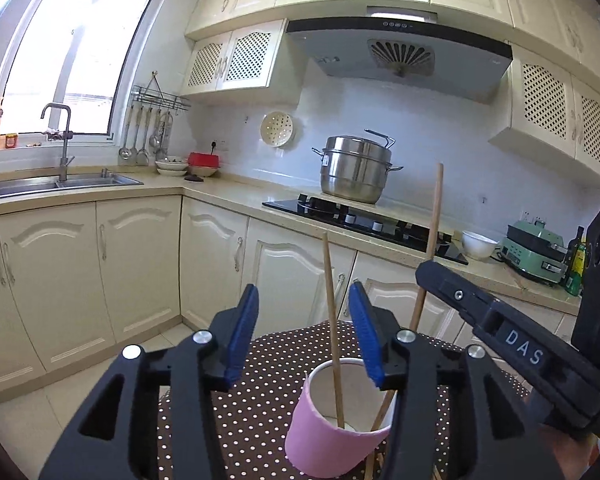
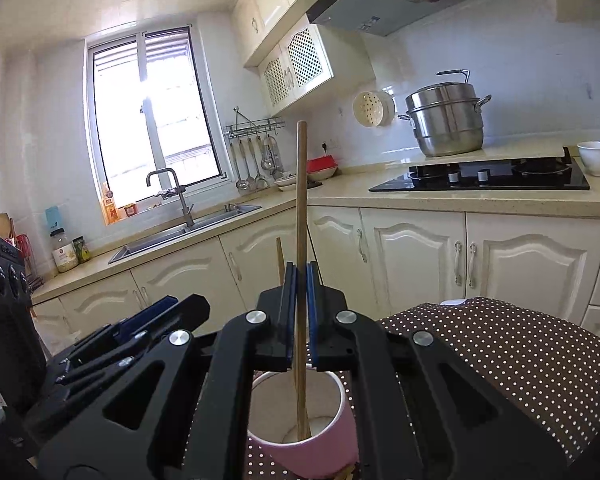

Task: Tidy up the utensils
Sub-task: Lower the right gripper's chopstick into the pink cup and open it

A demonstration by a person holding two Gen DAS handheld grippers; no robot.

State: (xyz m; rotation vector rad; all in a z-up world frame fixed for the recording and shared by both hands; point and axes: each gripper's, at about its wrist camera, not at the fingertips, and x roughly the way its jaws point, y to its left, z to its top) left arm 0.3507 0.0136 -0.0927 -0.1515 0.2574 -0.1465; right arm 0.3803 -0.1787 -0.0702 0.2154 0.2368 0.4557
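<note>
Looking along the left gripper (image 1: 304,336): blue pads spread wide, holding nothing, flanking the pink paper cup (image 1: 332,424) standing on the dotted brown cloth (image 1: 260,400). One wooden chopstick (image 1: 333,332) leaning inside the cup; a second chopstick (image 1: 434,224) descending beside it, pinched by the right gripper (image 1: 424,276) entering from the right.

Looking along the right gripper (image 2: 300,316): pads closed narrowly on the second chopstick (image 2: 301,200), its lower end already inside the cup (image 2: 312,440), apparently near the bottom. Probably best: keeping the stick near upright, lowering until the tip seats, then parting the pads without nudging the light cup.

Noting margins: cup rim close under both grippers, cloth edge near the cup on the left side, open room above only; left gripper (image 2: 140,332) crowding the left flank.
</note>
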